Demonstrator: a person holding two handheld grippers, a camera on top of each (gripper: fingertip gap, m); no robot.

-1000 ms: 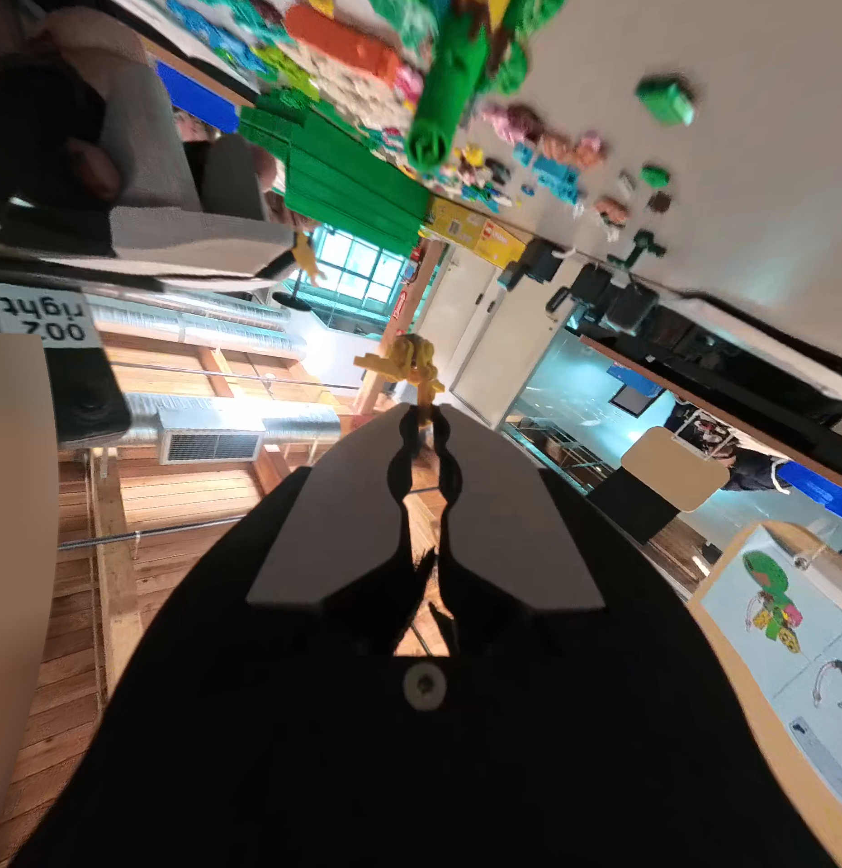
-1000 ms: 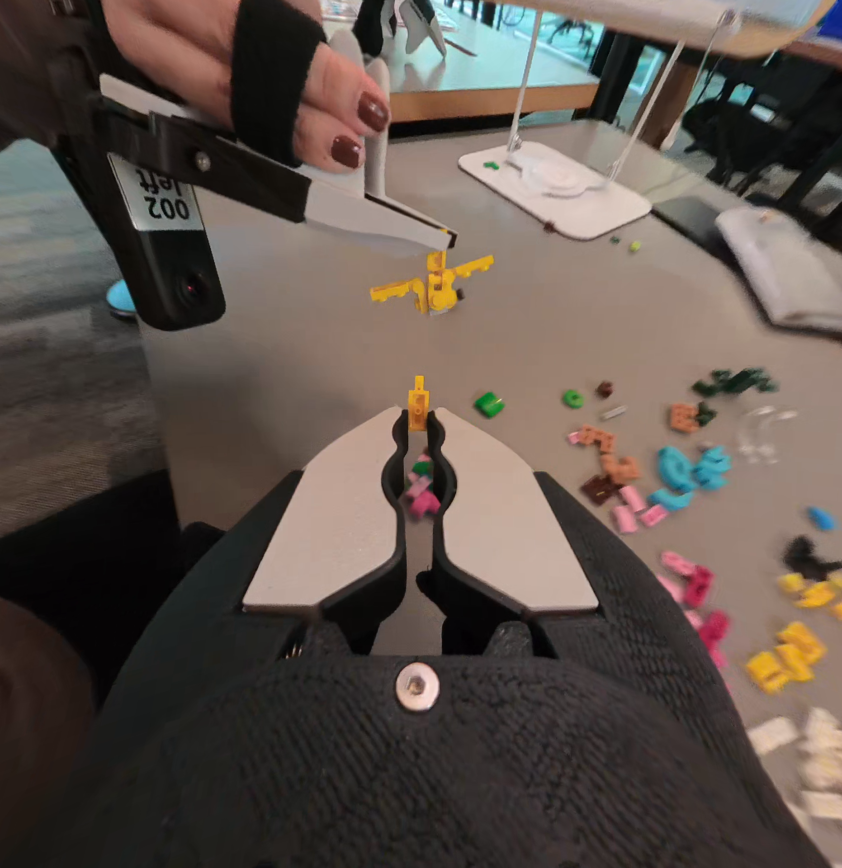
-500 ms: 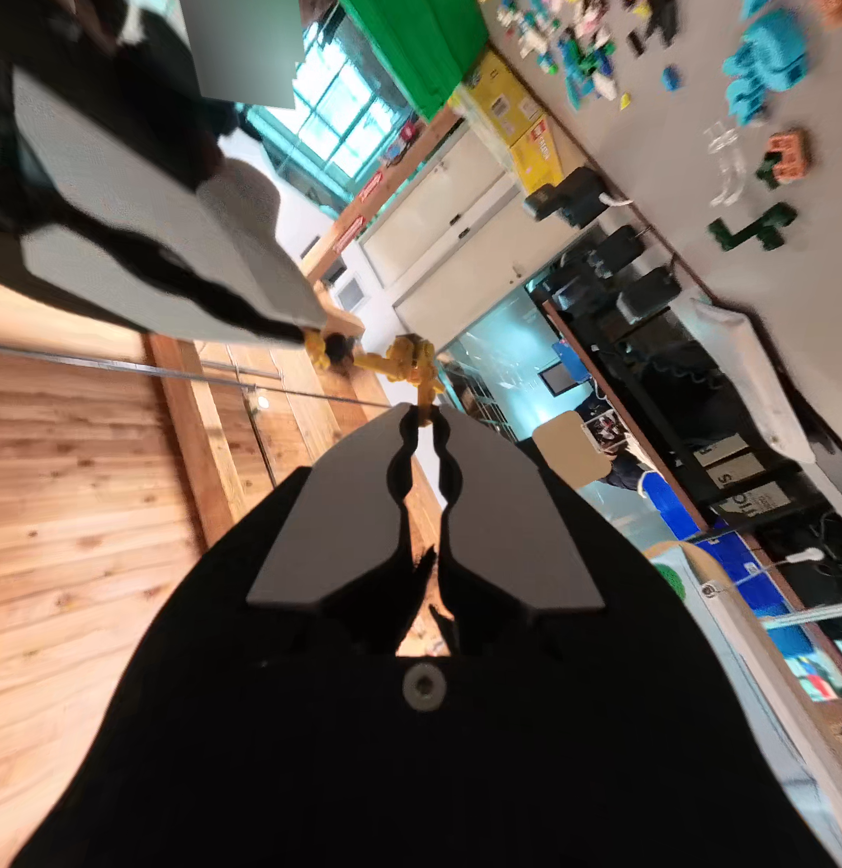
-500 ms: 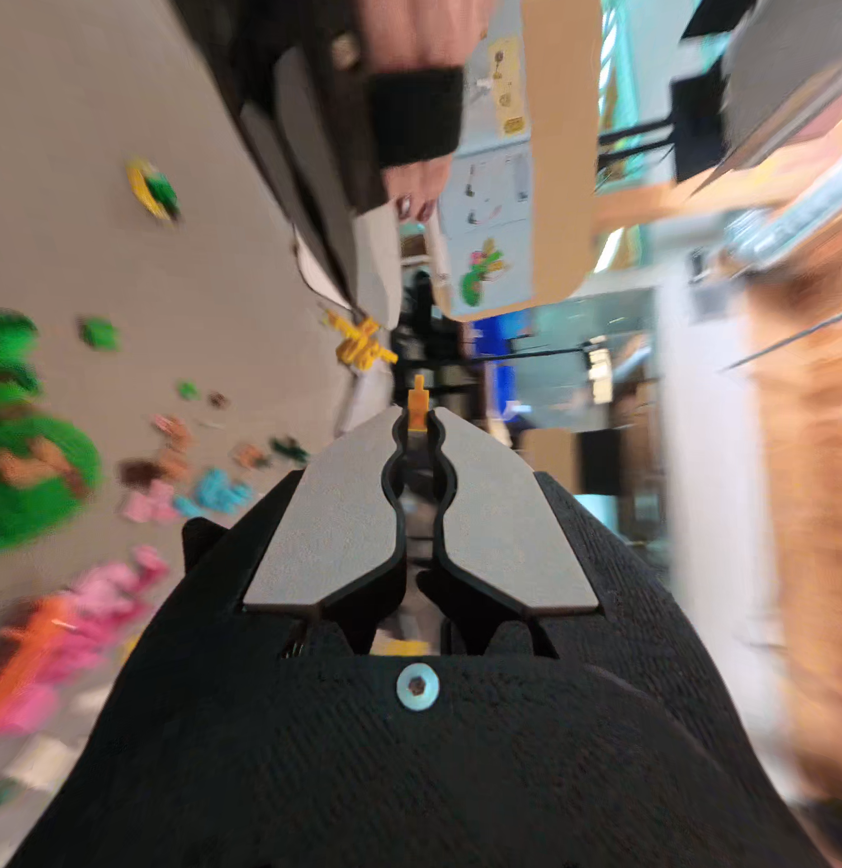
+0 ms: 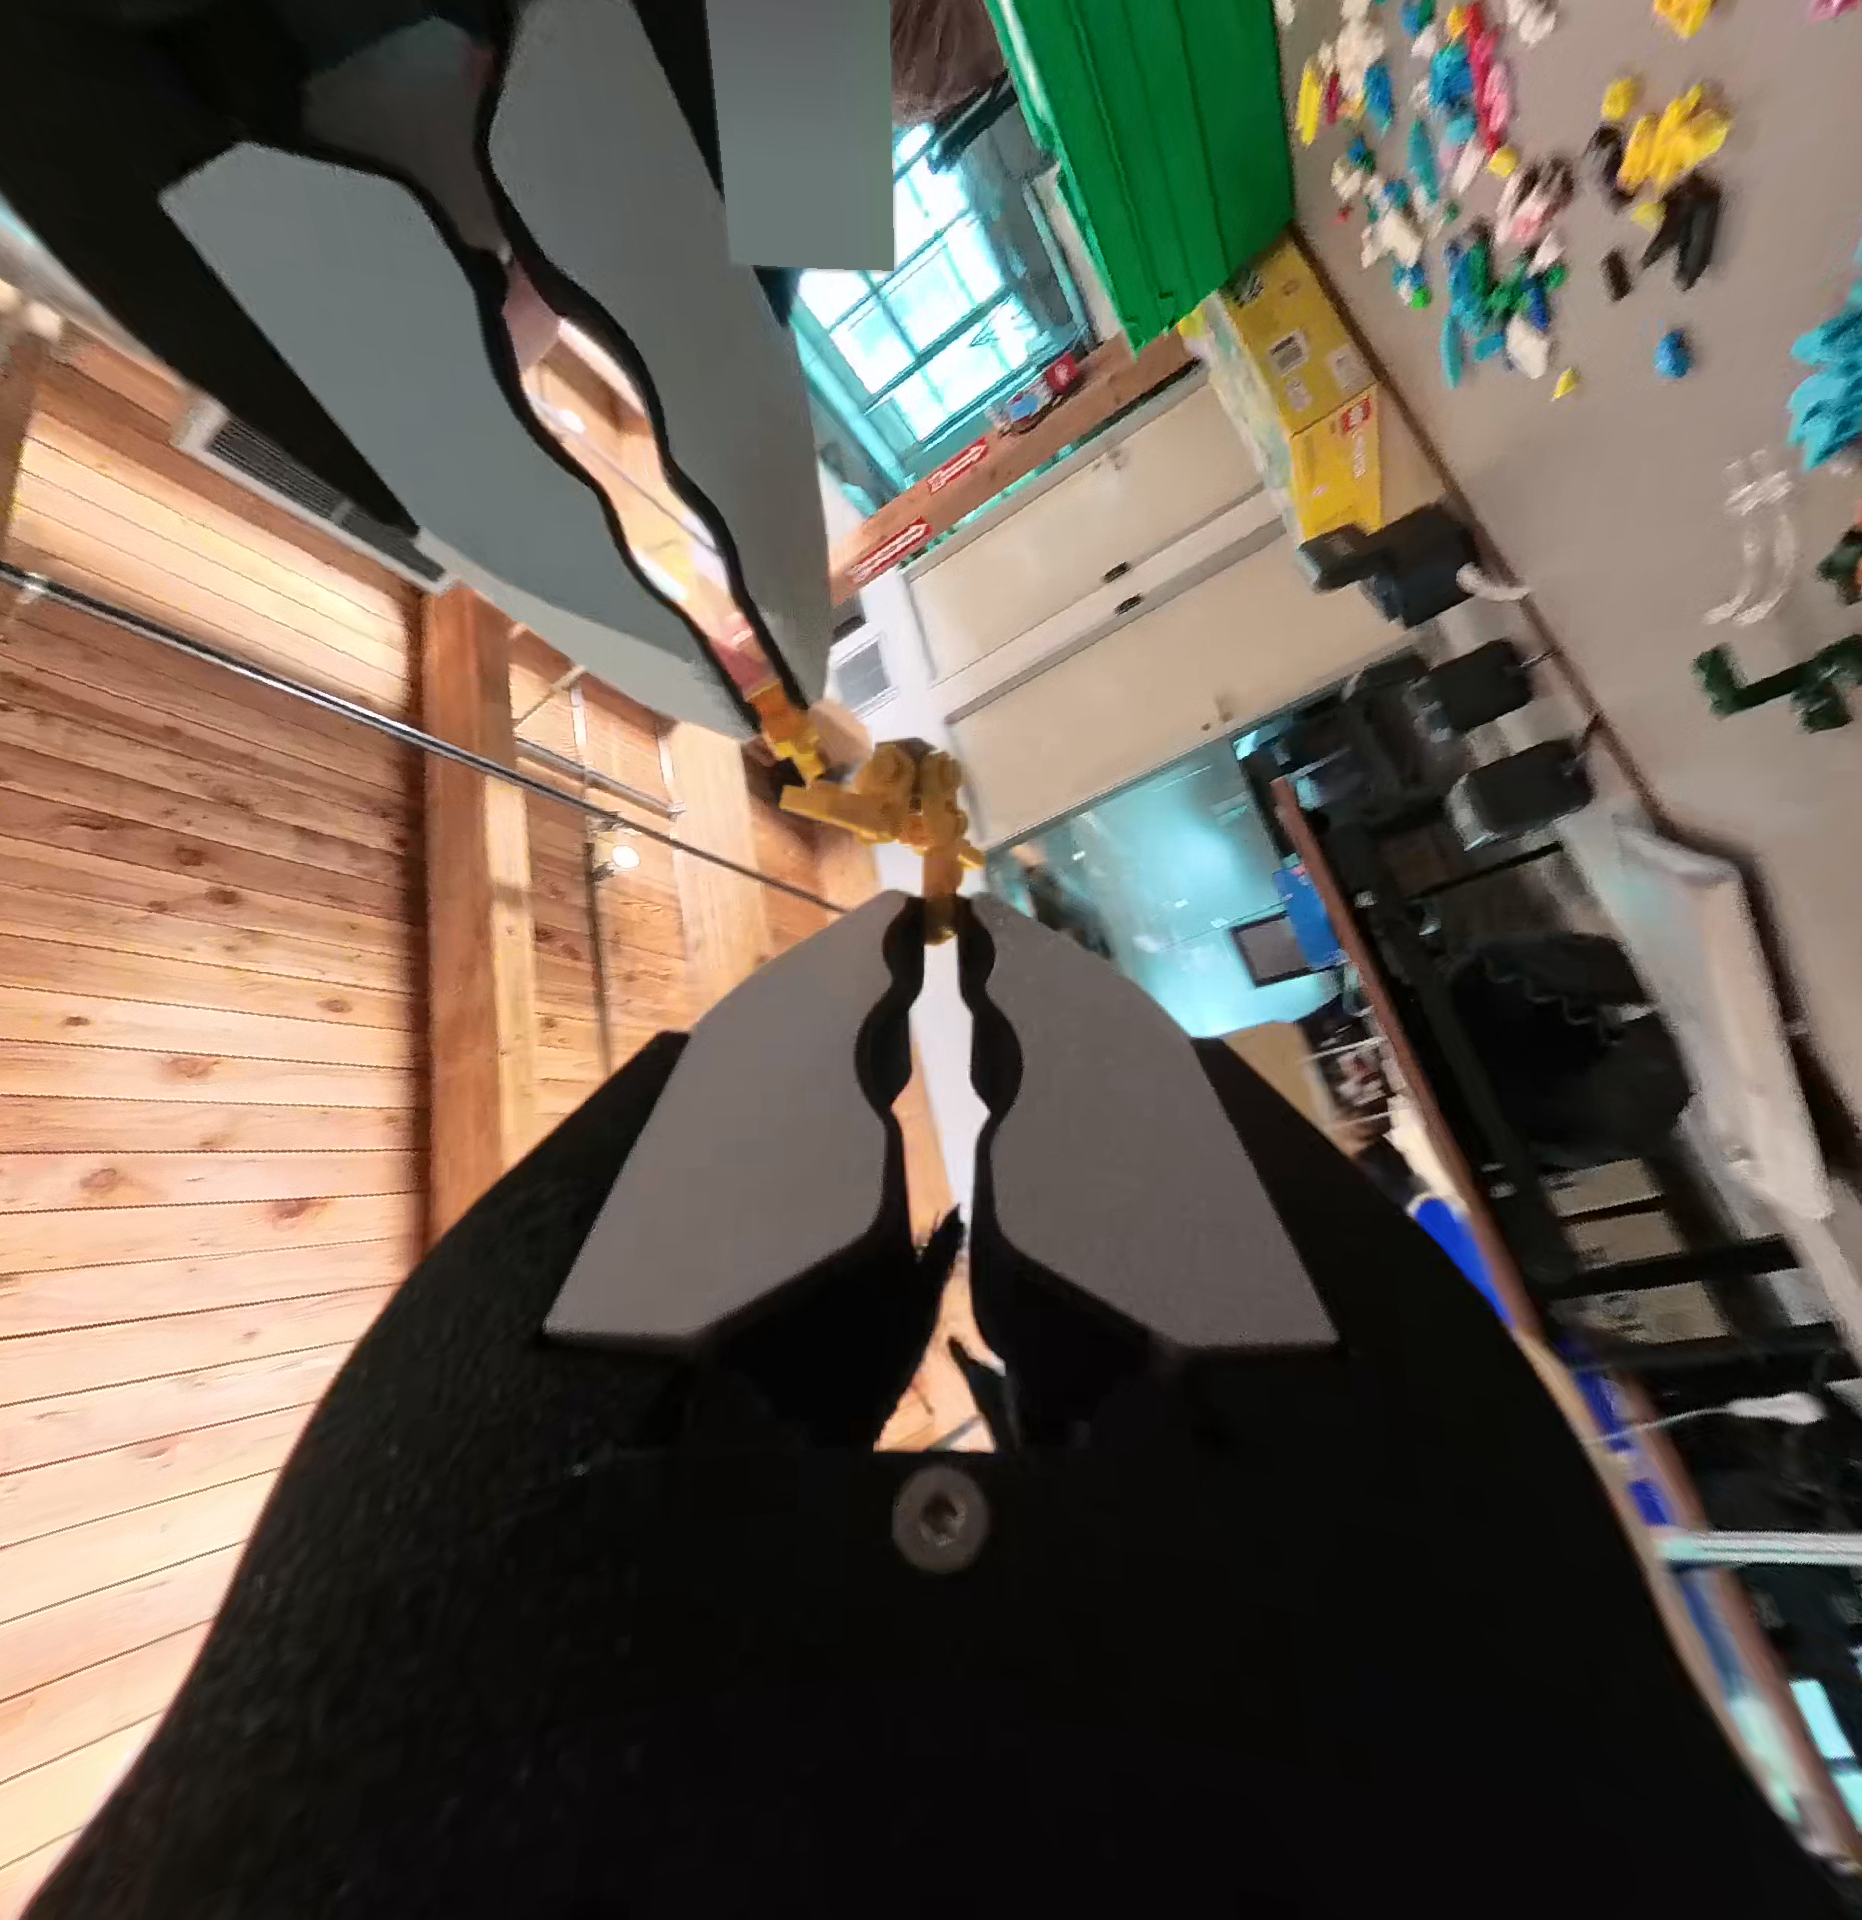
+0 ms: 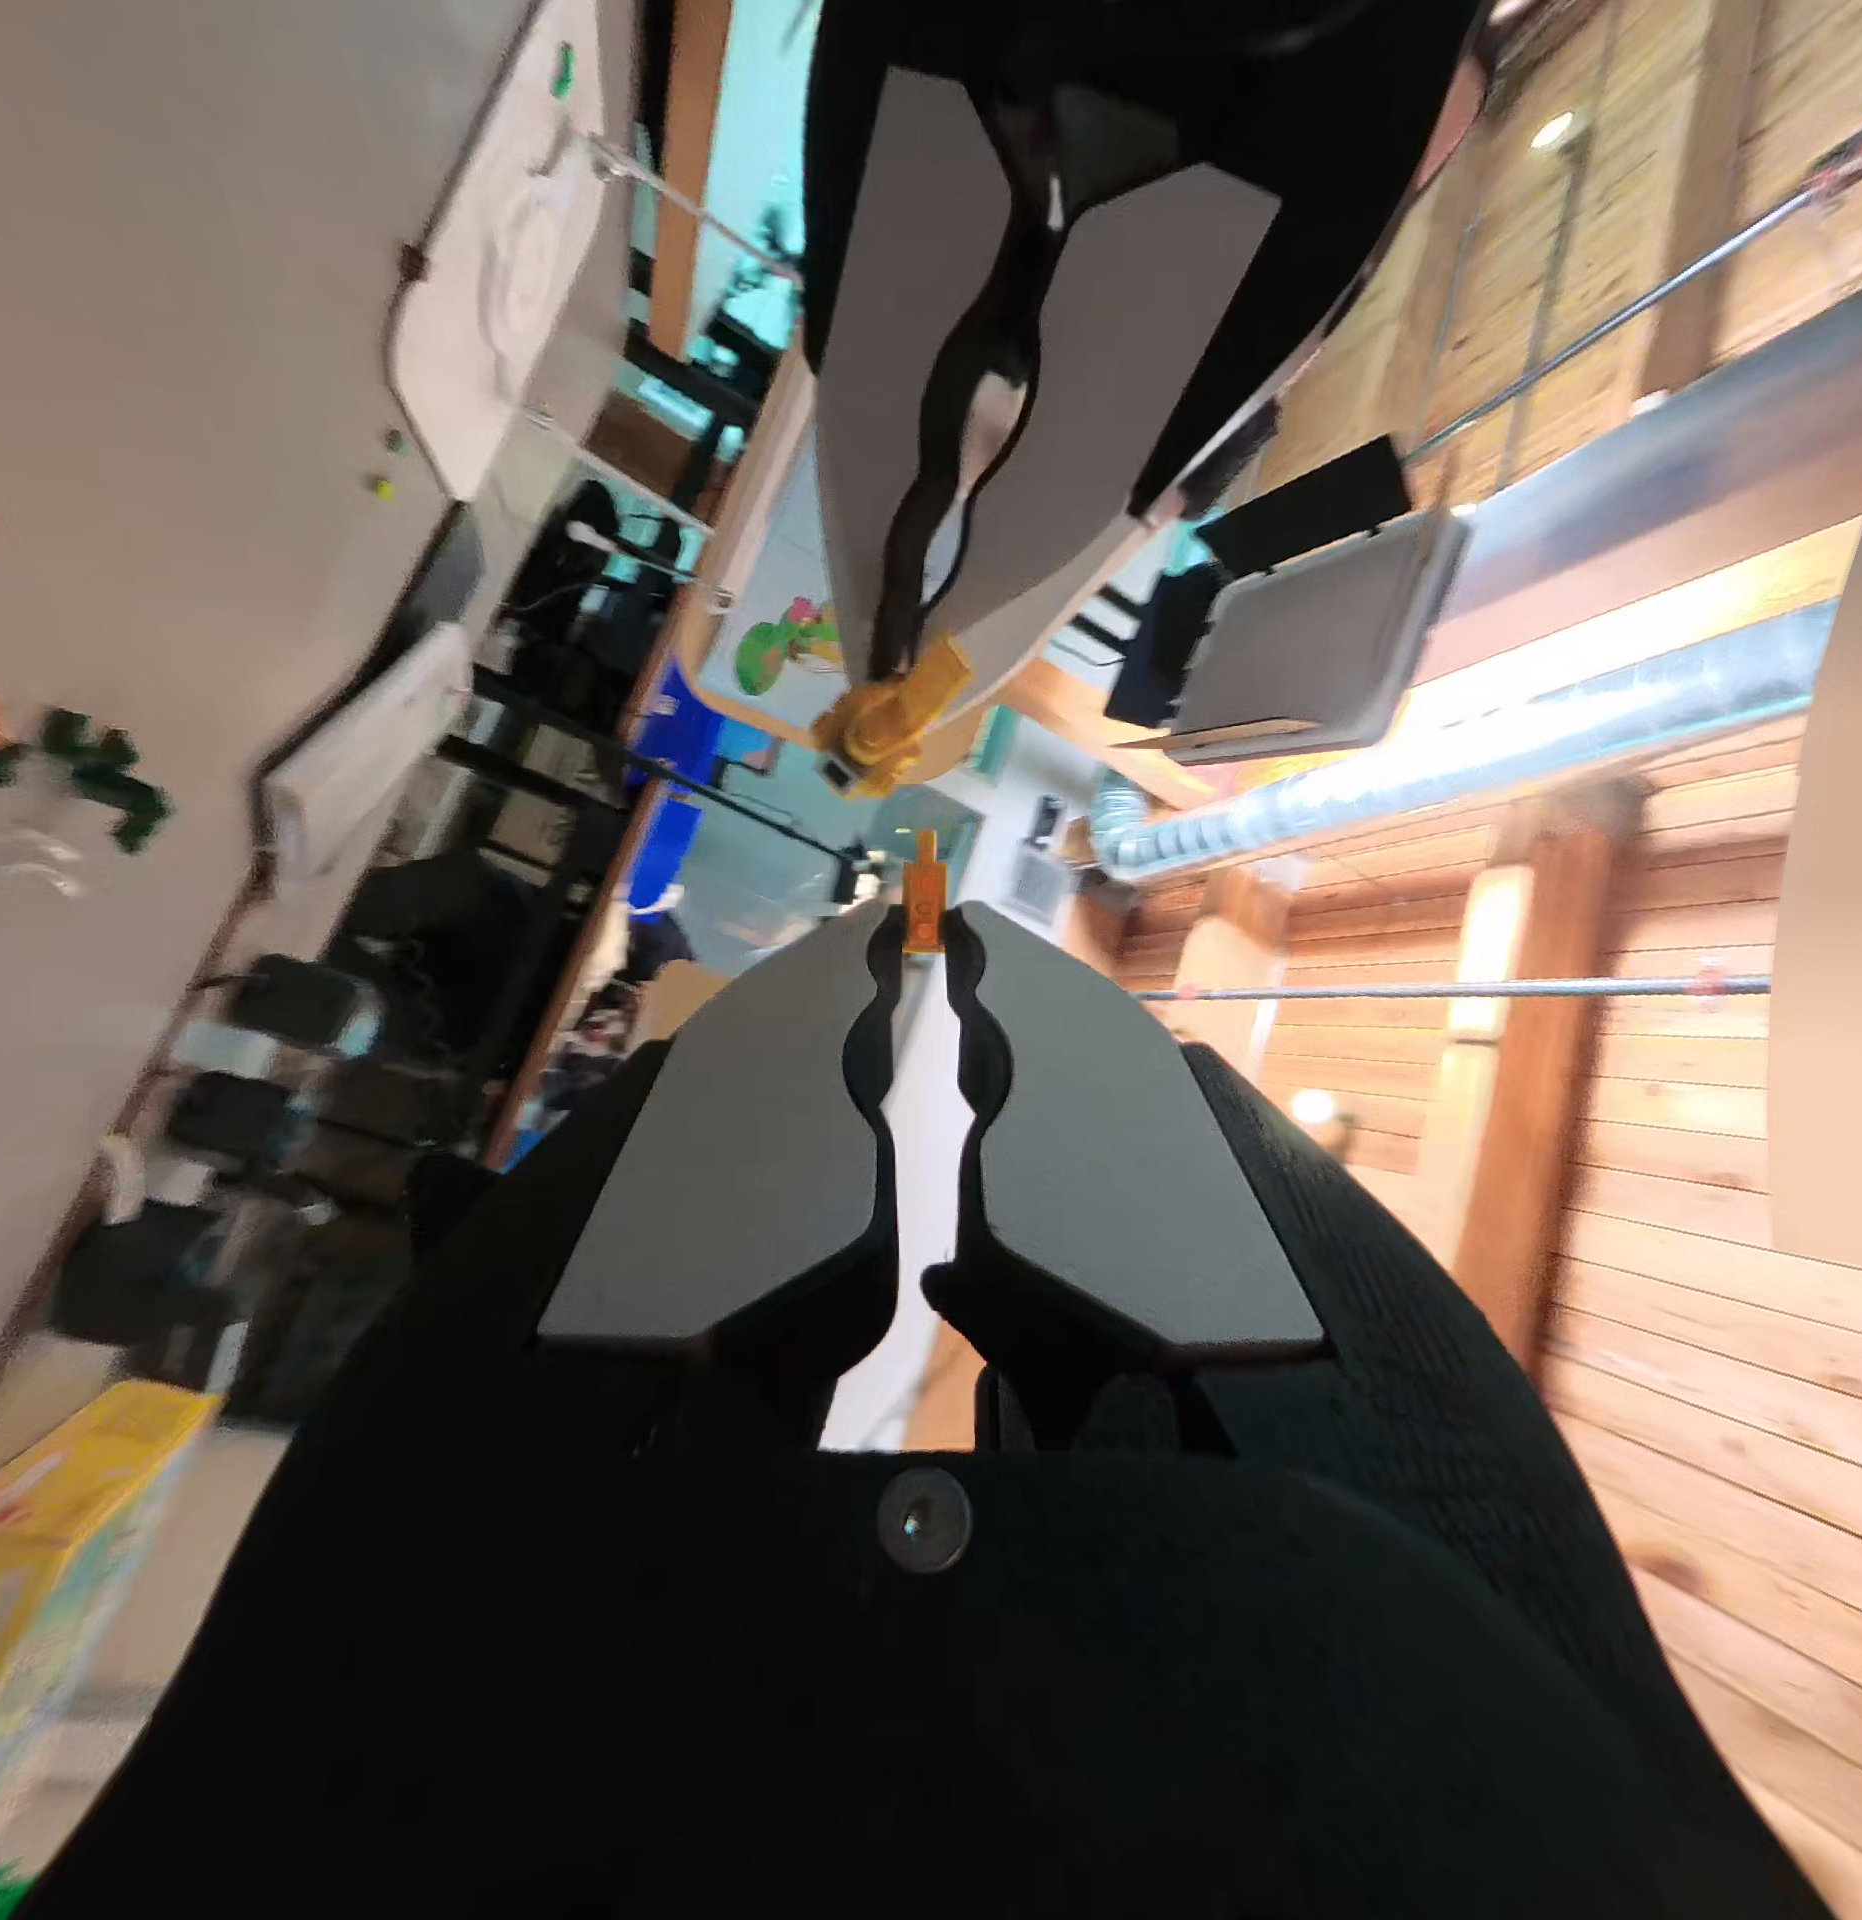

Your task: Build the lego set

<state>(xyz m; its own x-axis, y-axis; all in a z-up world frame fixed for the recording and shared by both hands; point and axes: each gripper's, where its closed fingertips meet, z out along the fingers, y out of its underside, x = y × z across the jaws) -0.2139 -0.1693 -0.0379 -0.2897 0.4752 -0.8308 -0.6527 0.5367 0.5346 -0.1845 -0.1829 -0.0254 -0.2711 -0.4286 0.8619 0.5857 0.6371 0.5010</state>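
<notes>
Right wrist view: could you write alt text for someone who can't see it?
A hand-held gripper pinches a small orange lego piece at its tips, held up near a yellow lego assembly gripped by a second hand-held gripper opposite. The tilted background shows a grey table and wooden walls.

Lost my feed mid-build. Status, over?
Left gripper shut on yellow assembly. Right gripper shut on orange piece, nearly mated. Nothing between them.

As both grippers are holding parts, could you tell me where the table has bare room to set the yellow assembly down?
The table is bare between the white stand base and the dark green pieces. A smaller bare patch lies between the yellow box and the clear pieces. The loose bricks beyond are crowded.
</notes>
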